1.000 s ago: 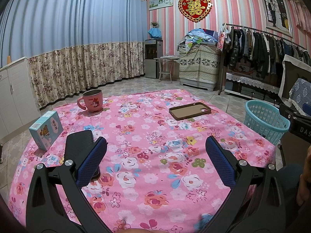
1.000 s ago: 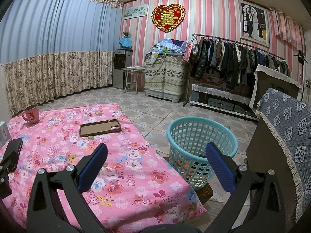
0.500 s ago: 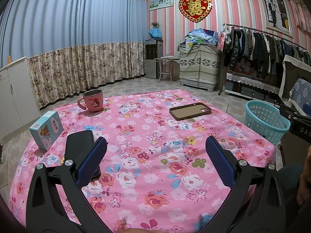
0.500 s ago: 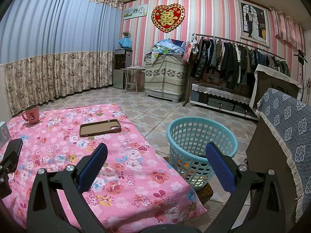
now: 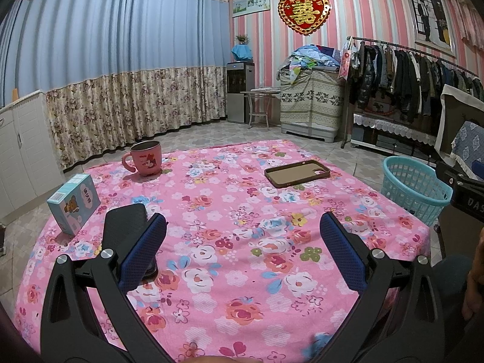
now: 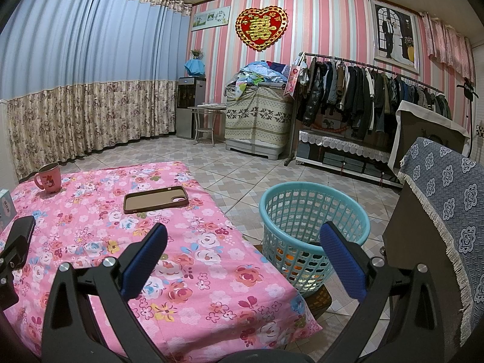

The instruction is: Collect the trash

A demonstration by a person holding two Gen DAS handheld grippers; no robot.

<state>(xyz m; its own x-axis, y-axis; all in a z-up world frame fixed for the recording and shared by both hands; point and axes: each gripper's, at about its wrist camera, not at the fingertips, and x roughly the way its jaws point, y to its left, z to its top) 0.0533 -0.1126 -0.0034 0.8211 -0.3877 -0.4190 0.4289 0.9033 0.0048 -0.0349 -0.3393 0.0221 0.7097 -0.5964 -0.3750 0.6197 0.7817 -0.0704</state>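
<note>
Evidently both claws hang empty, jaws wide: the left claw (image 5: 242,245) over the floral table (image 5: 242,275), the right claw (image 6: 243,249) beside the teal basket (image 6: 314,208), already holding scraps (orange bits). No loose trash shows; the blue box (image 5: 74,204) carries unreadable print.

We held the left gripper (image 5: 242,242) low over the table (image 5: 230,272), its blue-padded jaws spread wide with nothing between them. Under the left finger lay a black phone (image 5: 125,227). At the left of the frame stood a small blue box (image 5: 74,207), beyond it a pink mug (image 5: 145,158). Right of centre lay a brown phone case (image 5: 296,173). At the right edge stood a teal basket (image 5: 414,189), off the table.
</note>
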